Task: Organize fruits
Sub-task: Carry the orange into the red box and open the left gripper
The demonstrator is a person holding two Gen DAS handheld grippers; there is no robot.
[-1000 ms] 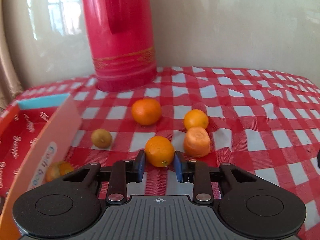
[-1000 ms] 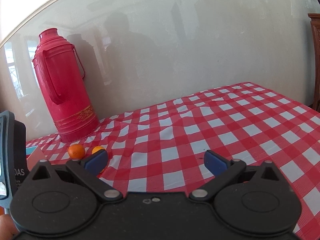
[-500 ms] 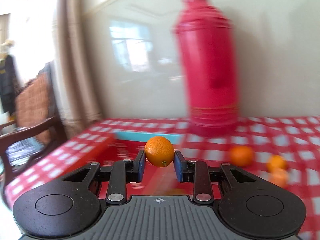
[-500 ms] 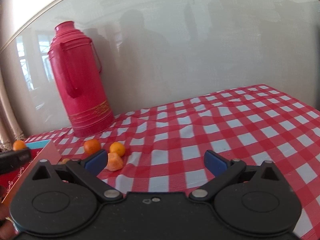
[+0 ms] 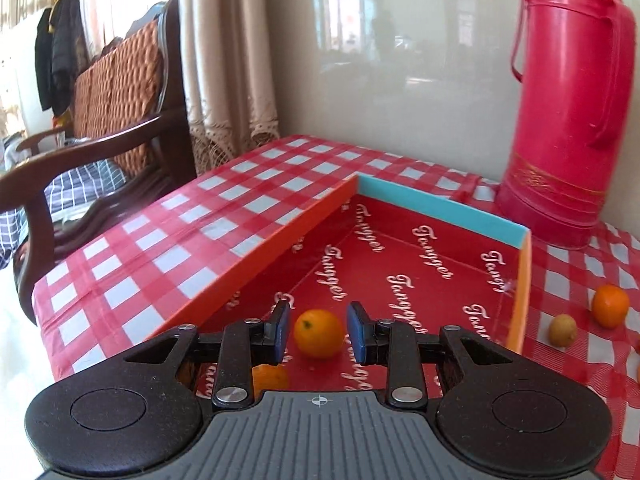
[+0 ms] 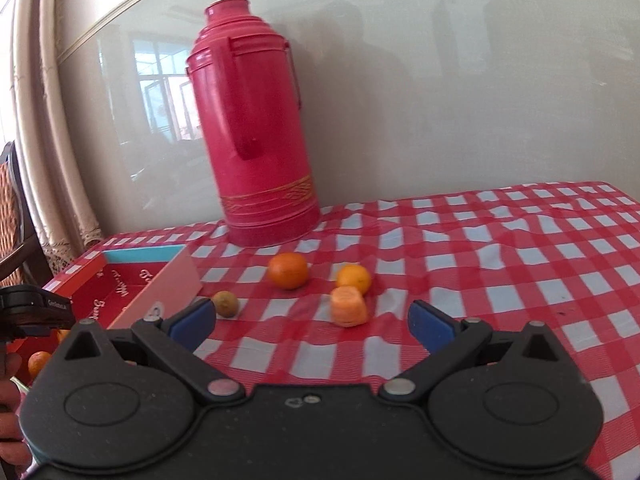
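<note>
Orange (image 5: 319,338) loose between spread left hand-held gripper (image 5: 319,334) over box (image 5: 436,204), right hand-held gripper (image 6: 312,326) spread

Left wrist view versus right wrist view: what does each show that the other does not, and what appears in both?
Only the left wrist view shows the left gripper open over the red box, an orange lying between its fingers, and a wooden chair.

Only the right wrist view shows the open right gripper, the carrot piece and a second loose orange.

Both show the thermos, the checkered tablecloth, the box, a small brownish fruit and the orange beside it.
</note>
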